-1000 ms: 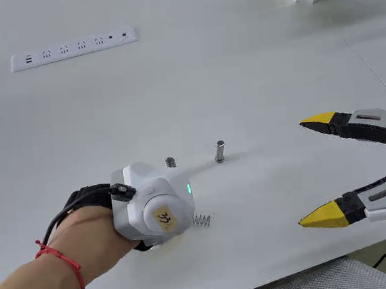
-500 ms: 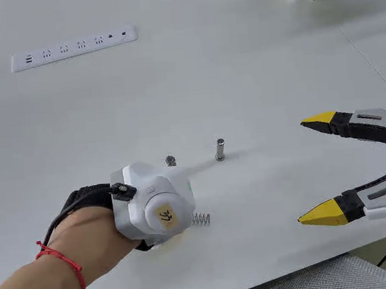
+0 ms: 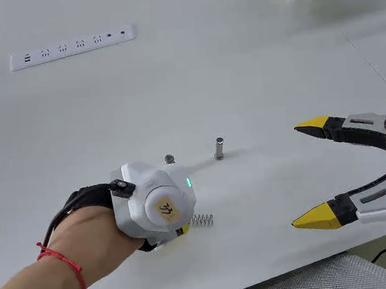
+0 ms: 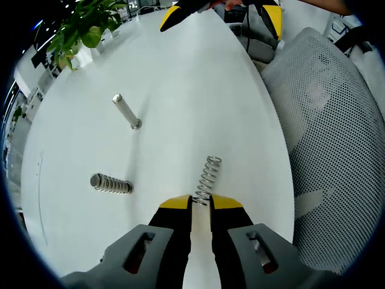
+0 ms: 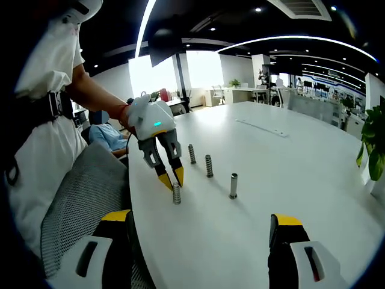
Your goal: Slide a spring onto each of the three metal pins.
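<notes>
small steel coil spring [image 4: 207, 174]: lying on white table [image 3: 175, 85], one end pinched by yellow-tipped left gripper [image 4: 201, 201]. right gripper [image 3: 297, 176]: jaws wide apart. step: likely last pickup. next: lift, align over bare metal pin [image 4: 125, 111].

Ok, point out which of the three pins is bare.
The smooth pin at the row's right end in the right gripper view; the middle pin and the left-end pin both wear coils.

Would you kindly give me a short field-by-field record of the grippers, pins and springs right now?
left gripper: shut on one end of the loose spring
loose spring: resting on the table
right gripper: open, empty
far pin: spring on
middle pin: spring on
bare pin: upright, no spring
</notes>
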Action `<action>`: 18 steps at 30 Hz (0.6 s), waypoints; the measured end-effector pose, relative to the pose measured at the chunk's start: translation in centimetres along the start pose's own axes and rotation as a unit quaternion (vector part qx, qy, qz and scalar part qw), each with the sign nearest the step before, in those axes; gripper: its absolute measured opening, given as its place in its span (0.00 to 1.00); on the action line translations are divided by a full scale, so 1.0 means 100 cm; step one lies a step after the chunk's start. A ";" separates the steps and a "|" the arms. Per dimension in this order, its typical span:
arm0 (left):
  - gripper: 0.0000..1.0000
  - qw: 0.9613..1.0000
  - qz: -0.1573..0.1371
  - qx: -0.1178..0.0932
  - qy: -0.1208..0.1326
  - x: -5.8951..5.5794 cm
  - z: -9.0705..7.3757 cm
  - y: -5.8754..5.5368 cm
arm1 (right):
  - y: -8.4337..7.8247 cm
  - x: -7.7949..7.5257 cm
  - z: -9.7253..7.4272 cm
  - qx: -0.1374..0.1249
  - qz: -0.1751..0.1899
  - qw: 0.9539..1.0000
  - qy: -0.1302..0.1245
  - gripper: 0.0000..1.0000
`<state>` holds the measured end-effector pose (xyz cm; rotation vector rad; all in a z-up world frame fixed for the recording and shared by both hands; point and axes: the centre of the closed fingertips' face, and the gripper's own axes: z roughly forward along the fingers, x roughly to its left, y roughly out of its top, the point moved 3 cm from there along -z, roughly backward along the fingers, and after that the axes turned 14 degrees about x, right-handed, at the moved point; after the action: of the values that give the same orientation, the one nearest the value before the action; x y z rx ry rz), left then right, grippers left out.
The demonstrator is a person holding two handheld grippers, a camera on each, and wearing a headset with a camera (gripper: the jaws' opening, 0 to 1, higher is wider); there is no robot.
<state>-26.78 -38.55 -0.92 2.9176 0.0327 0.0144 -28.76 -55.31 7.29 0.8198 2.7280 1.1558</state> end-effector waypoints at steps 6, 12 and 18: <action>0.07 1.000 -0.003 -0.010 -0.002 -0.001 -0.002 0.002 | 0.003 0.003 0.003 -0.001 -0.003 1.000 0.003 0.93; 0.07 1.000 -0.004 -0.015 -0.003 -0.001 -0.002 0.002 | 0.005 0.004 0.004 0.000 -0.005 1.000 0.004 0.93; 0.07 1.000 -0.010 -0.021 -0.008 -0.003 -0.004 0.002 | 0.006 0.006 0.007 0.002 -0.006 1.000 0.006 0.93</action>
<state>-27.10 -38.70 -0.49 2.8740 0.0591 -0.0108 -28.79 -54.26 7.31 0.7984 2.7418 1.1575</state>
